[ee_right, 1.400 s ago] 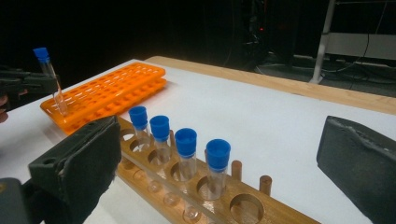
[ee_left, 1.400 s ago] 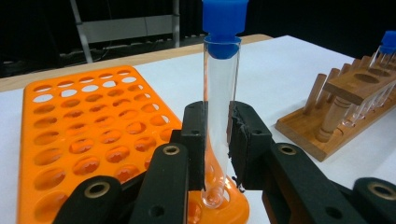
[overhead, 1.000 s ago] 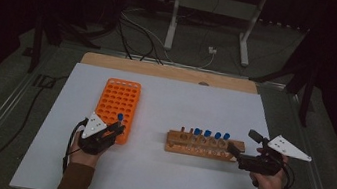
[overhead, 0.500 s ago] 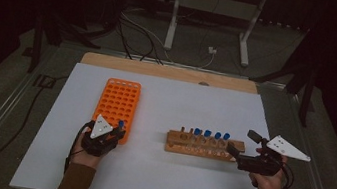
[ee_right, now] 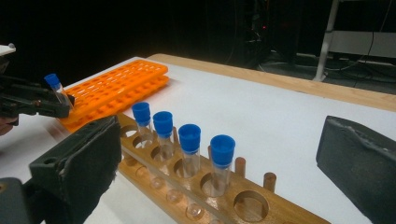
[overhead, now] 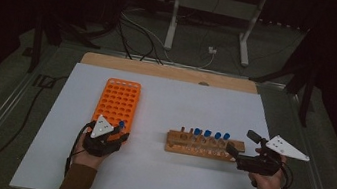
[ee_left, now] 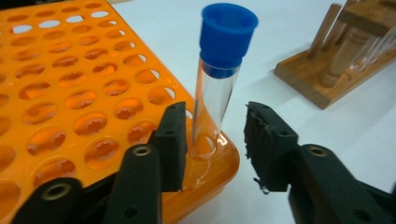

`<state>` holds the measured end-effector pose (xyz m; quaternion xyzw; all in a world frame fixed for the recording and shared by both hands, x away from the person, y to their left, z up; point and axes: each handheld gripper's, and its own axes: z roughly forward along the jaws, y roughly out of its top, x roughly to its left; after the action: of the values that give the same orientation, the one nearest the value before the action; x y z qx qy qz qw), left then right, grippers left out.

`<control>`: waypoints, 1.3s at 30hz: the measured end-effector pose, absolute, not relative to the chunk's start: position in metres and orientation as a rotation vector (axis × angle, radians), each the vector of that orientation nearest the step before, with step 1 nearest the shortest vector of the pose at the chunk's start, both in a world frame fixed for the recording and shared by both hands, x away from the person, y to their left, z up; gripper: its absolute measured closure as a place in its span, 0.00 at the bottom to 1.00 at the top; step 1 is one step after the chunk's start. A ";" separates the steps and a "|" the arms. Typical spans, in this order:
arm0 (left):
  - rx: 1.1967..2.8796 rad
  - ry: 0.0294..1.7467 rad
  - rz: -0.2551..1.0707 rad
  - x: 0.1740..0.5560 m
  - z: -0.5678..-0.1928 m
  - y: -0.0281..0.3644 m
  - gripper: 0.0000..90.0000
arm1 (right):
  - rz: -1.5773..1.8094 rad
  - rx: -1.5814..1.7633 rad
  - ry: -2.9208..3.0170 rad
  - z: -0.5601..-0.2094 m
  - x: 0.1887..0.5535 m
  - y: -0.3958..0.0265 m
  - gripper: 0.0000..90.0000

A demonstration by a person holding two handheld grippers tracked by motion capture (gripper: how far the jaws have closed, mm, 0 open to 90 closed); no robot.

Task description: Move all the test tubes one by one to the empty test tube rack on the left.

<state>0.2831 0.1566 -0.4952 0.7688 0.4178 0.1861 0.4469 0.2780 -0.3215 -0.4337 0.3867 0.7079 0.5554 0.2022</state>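
Note:
A clear tube with a blue cap (ee_left: 215,93) stands upright in the near corner hole of the orange rack (ee_left: 70,93). My left gripper (ee_left: 215,144) straddles it; its jaws have just been opening, and the right pad stands clear of the glass. From above, that left gripper (overhead: 120,135) sits at the orange rack's (overhead: 118,97) near right corner. My right gripper (overhead: 241,141) is open at the right end of the wooden rack (overhead: 198,149). Its wide jaws flank the wooden rack (ee_right: 187,196), which holds several blue-capped tubes (ee_right: 189,140).
A white sheet (overhead: 154,178) covers the table, with a wooden strip (overhead: 170,72) along its far edge. Cables and a metal stand (overhead: 172,19) lie on the dark floor beyond. Most holes of the orange rack hold nothing.
The left gripper's jaws have parted from the tube, which stays standing in the orange rack. Both hands kept their places.

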 end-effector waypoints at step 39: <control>1.663 1.061 0.497 0.271 -0.478 0.169 0.01 | 1.441 1.119 2.077 -0.454 0.292 -0.312 0.15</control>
<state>0.2712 0.1686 -0.4779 0.6953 0.4436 0.2080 0.5258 0.2922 -0.3121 -0.4538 0.3976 0.7379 0.5121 0.1876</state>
